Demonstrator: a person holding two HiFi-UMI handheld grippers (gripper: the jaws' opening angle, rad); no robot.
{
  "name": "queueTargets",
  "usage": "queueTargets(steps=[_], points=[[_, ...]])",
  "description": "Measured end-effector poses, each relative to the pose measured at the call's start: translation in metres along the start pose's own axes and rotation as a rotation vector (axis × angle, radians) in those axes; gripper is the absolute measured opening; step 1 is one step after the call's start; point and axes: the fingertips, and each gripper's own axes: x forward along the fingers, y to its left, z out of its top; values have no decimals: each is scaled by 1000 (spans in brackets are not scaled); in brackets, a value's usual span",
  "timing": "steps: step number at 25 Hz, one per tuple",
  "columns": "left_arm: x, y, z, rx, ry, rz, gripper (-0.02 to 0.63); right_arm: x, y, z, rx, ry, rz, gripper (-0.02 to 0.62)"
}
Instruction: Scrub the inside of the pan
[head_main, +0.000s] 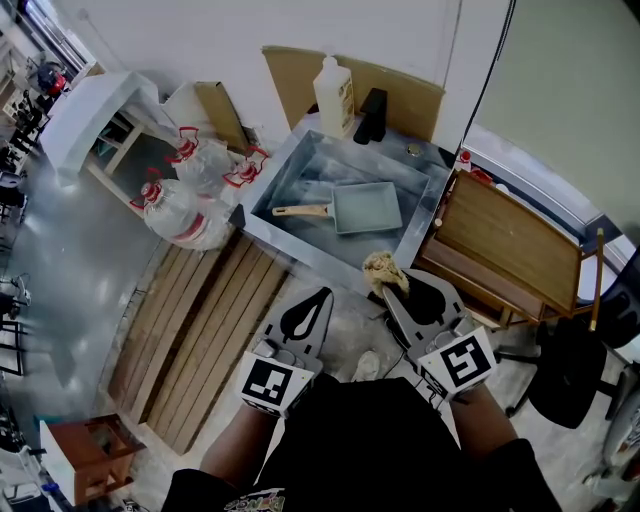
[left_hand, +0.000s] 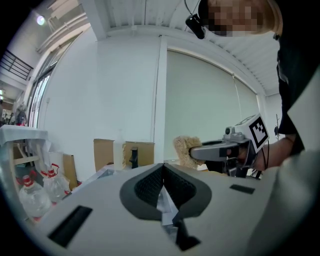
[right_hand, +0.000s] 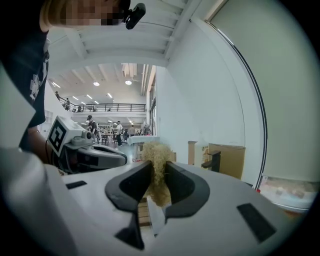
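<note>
A pale blue rectangular pan (head_main: 366, 208) with a wooden handle (head_main: 301, 211) lies in the steel sink (head_main: 281, 183), seen from the head view. My right gripper (head_main: 388, 280) is shut on a tan fibrous scrubber (head_main: 383, 270), held near the sink's front rim. In the right gripper view the scrubber (right_hand: 156, 170) is pinched between the jaws of the right gripper (right_hand: 155, 175). My left gripper (head_main: 316, 300) hangs shut and empty, short of the sink. The left gripper (left_hand: 163, 176) points level at the wall, and its view also shows the right gripper (left_hand: 192, 152) with the scrubber (left_hand: 184, 150).
A soap bottle (head_main: 334, 96) and a black faucet (head_main: 369, 117) stand at the sink's back. Water jugs (head_main: 180, 205) sit left of the sink, a wooden pallet (head_main: 200, 335) lies on the floor below them, and a wooden cart (head_main: 510, 250) stands to the right.
</note>
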Motion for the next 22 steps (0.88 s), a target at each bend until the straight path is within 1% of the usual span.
queueTargets(steps=[3, 6, 12, 17, 22], points=[[2, 5, 2, 28, -9, 6, 9, 3, -5, 7, -14, -15, -1, 97], [5, 9, 7, 18, -7, 24, 9, 7, -10, 12, -16, -29, -2, 97], [16, 19, 13, 31, -3, 51, 9, 14, -24, 21, -17, -42, 4, 97], [25, 28, 17, 59, 49, 73, 9, 18, -37, 24, -17, -44, 2, 97], [39, 38, 21, 67, 2, 60, 9, 24, -52, 22, 9, -44, -13, 97]])
